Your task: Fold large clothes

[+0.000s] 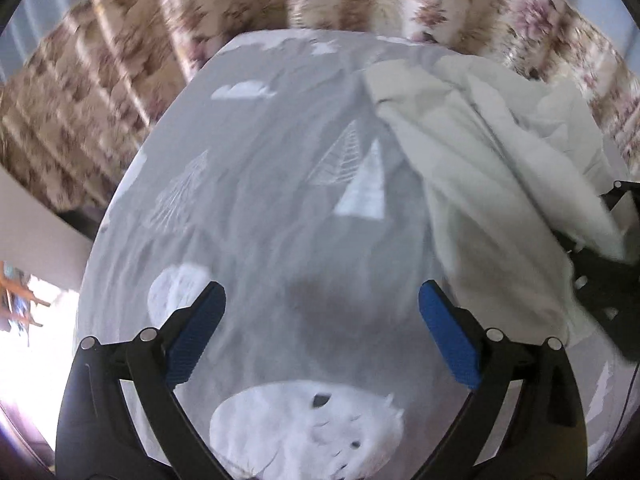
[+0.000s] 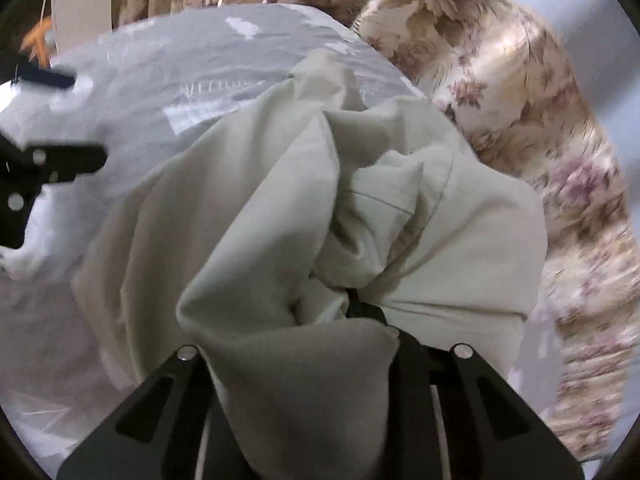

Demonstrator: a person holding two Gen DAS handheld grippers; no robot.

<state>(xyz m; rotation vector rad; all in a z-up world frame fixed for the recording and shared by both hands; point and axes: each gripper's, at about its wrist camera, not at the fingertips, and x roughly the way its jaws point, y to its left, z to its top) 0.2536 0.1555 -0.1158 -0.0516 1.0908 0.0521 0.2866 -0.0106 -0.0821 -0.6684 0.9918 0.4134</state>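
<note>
A pale cream garment (image 1: 480, 152) lies bunched on the right side of a grey bed sheet (image 1: 260, 200) with white prints. My left gripper (image 1: 320, 332) is open and empty above the bare sheet, left of the garment. My right gripper (image 2: 352, 312) is shut on the cream garment (image 2: 280, 208), which drapes over its fingers and hides the tips. The right gripper's black body shows at the right edge of the left wrist view (image 1: 608, 280). The left gripper shows at the left edge of the right wrist view (image 2: 48, 164).
A floral beige curtain (image 1: 100, 100) hangs behind and around the bed, and shows in the right wrist view (image 2: 540, 140) too. The sheet's far edge curves along it. A bright window area (image 1: 28, 320) lies at the far left.
</note>
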